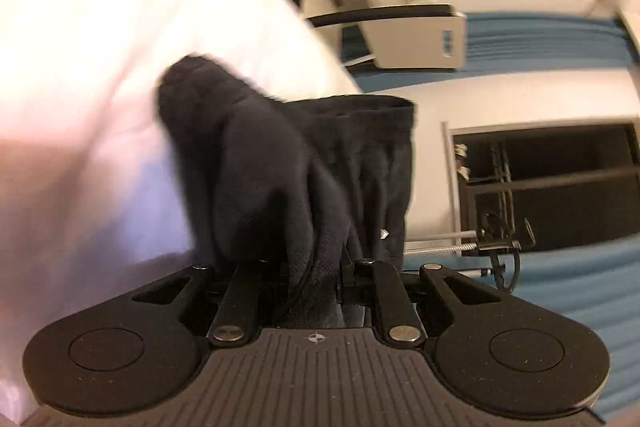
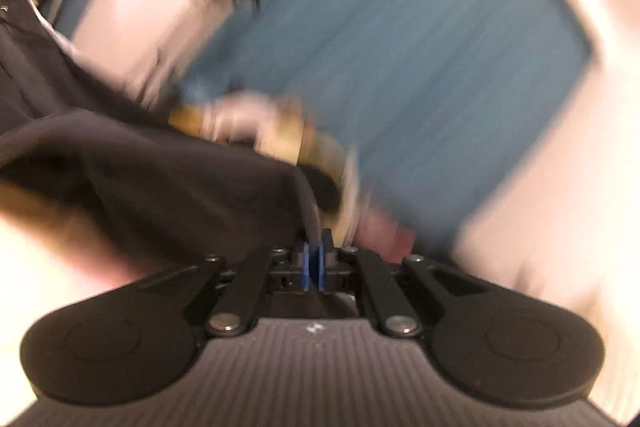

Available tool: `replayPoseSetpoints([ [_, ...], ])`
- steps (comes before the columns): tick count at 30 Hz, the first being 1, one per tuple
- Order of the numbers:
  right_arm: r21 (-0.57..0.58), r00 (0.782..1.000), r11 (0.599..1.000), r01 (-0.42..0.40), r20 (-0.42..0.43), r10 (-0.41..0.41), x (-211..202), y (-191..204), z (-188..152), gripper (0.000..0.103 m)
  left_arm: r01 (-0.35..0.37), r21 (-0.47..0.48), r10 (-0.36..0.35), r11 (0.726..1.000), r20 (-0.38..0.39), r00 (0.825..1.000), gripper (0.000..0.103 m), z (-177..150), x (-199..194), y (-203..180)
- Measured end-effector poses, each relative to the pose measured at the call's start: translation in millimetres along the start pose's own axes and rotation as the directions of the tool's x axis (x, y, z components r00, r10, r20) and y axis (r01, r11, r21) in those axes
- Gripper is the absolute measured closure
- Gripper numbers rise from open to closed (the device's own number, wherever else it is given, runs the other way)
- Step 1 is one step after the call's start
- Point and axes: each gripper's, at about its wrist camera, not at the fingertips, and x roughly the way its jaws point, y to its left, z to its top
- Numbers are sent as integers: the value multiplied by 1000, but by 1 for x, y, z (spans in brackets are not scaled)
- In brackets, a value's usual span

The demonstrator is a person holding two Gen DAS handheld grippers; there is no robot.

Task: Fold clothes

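A black garment (image 1: pixel 280 163) hangs bunched from my left gripper (image 1: pixel 320 283), which is shut on its fabric; the fingertips are buried in the cloth. A gathered waistband edge shows at its upper right. In the right wrist view the same black garment (image 2: pixel 140 167) stretches left from my right gripper (image 2: pixel 314 259), whose blue pads (image 2: pixel 306 267) are pressed shut on a fold of its edge. Both grippers hold the garment up in the air. The right view is blurred by motion.
A white surface (image 1: pixel 100 67) fills the left of the left view. Blue carpet (image 1: pixel 560 291), a white wall, a dark open cabinet (image 1: pixel 552 187) and a printer-like unit (image 1: pixel 416 35) lie behind. A blurred tan and white object (image 2: pixel 272 131) sits past the right gripper over blue floor (image 2: pixel 400 47).
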Motion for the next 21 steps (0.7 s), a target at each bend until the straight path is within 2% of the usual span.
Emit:
replayPoseSetpoints([
  [1, 112, 993, 993, -29, -107, 41, 5, -9, -16, 95, -6, -7, 6, 1000, -1, 1000, 85, 0, 0, 0],
  [2, 274, 980, 961, -45, -176, 96, 7, -23, -32, 88, -10, -8, 10, 1000, -3, 1000, 85, 1, -1, 0],
  [3, 432, 960, 901, -47, -231, 160, 10, -38, -48, 72, -11, -11, 10, 1000, -5, 1000, 85, 1, -2, 0],
  [4, 616, 947, 788, -29, -235, 219, 9, -52, -67, 65, -11, -15, 11, 1000, -8, 1000, 85, 2, -5, 1],
  [5, 772, 935, 636, -3, -224, 276, 7, -66, -87, 56, -13, -18, 13, 1000, -10, 1000, 85, 2, -8, 2],
  [6, 890, 923, 454, 31, -200, 330, 5, -80, -106, 52, -17, -18, 17, 1000, -10, 1000, 85, 2, -8, 3],
  [7, 949, 922, 311, 54, -167, 350, 1, -86, -120, 51, -22, -17, 21, 1000, -10, 1000, 84, 1, -9, 3],
  [8, 975, 921, 209, 71, -144, 361, -3, -86, -129, 45, -27, -18, 27, 999, -9, 1000, 84, 0, -10, 4],
  [9, 986, 917, 133, 98, -141, 373, -6, -83, -134, 35, -33, -20, 33, 999, -7, 999, 84, -1, -12, 6],
  [10, 990, 912, 59, 126, -139, 386, -8, -79, -139, 32, -39, -22, 39, 999, -5, 999, 83, -2, -12, 6],
  [12, 989, 899, -30, 144, -118, 421, -11, -70, -143, 30, -49, -17, 49, 999, -1, 999, 83, -3, -13, 6],
  [13, 992, 903, -53, 116, -83, 421, -12, -65, -144, 29, -54, -10, 54, 998, 2, 999, 83, -4, -13, 6],
  [15, 994, 908, -97, 55, -10, 419, -14, -56, -144, 19, -64, -1, 64, 998, 5, 998, 83, -5, -13, 7],
  [18, 969, 920, -247, 23, 76, 385, -4, -52, -159, 17, -80, -7, 80, 997, 11, 997, 83, -5, -13, 10],
  [21, 950, 942, -313, -1, 105, 318, -6, -58, -164, 17, -86, -4, 86, 996, 20, 996, 83, -8, -13, 8],
])
